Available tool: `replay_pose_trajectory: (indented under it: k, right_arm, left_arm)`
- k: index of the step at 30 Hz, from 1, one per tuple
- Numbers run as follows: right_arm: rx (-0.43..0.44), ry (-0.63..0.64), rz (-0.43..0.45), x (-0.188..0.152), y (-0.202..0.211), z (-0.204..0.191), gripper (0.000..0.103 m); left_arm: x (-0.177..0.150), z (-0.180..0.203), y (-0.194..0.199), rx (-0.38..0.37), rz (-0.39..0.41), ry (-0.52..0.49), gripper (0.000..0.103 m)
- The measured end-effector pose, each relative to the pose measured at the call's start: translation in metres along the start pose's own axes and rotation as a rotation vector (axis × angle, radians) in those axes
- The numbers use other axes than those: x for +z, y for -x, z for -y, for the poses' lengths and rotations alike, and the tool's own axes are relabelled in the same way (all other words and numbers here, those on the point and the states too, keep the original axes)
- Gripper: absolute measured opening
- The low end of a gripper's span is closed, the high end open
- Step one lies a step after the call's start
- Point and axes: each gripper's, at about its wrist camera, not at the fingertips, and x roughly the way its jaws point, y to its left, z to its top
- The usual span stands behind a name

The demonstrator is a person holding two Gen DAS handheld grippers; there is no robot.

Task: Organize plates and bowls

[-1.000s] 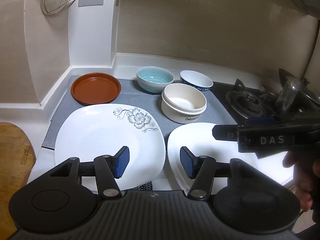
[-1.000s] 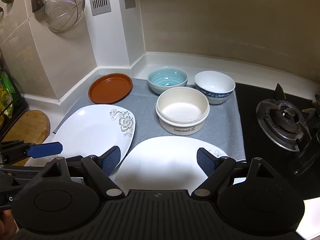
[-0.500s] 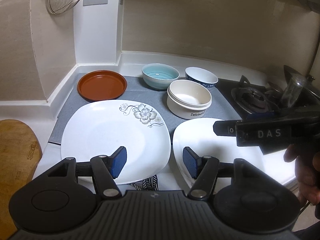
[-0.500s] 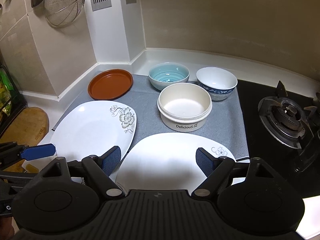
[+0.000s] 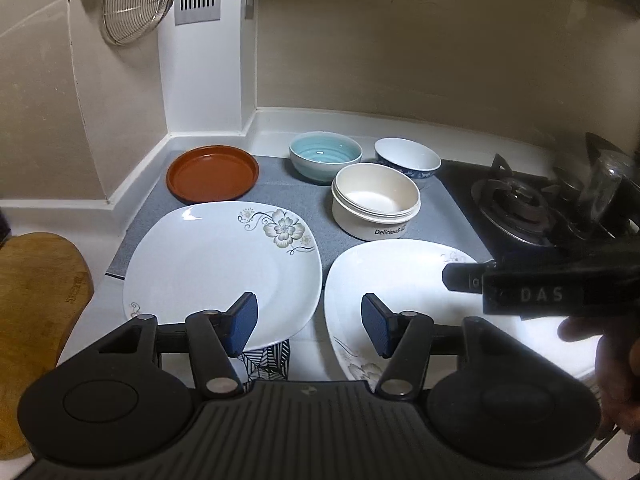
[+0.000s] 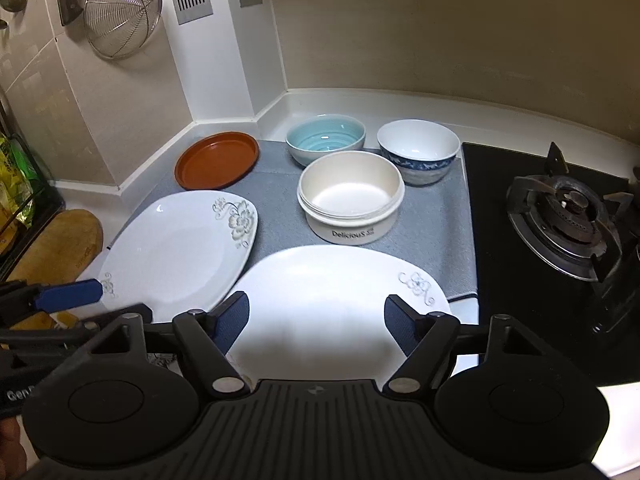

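Two white flowered plates lie side by side on a grey mat: the left plate and the right plate. Behind them stand a brown plate, a teal bowl, a blue-patterned white bowl and a cream "Delicious" bowl. My left gripper is open and empty above the near gap between the white plates. My right gripper is open and empty over the right plate's near part.
A gas burner on a black hob lies right of the mat. A wooden board lies at the left. A wire strainer hangs on the wall. A patterned cloth peeks out under the left plate's near edge.
Both grippers have drawn slightly back and tilted up, so more wall shows. Both stay open. The dishes have not moved.
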Motion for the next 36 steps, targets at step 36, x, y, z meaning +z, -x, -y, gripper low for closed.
replay_pose_trajectory:
  k: [36]
  right_arm:
    - [0.1,-0.074,-0.025,-0.035,0.023,0.05,0.071]
  left_arm:
    - [-0.011,0.044,0.019,0.074,-0.041,0.053,0.062]
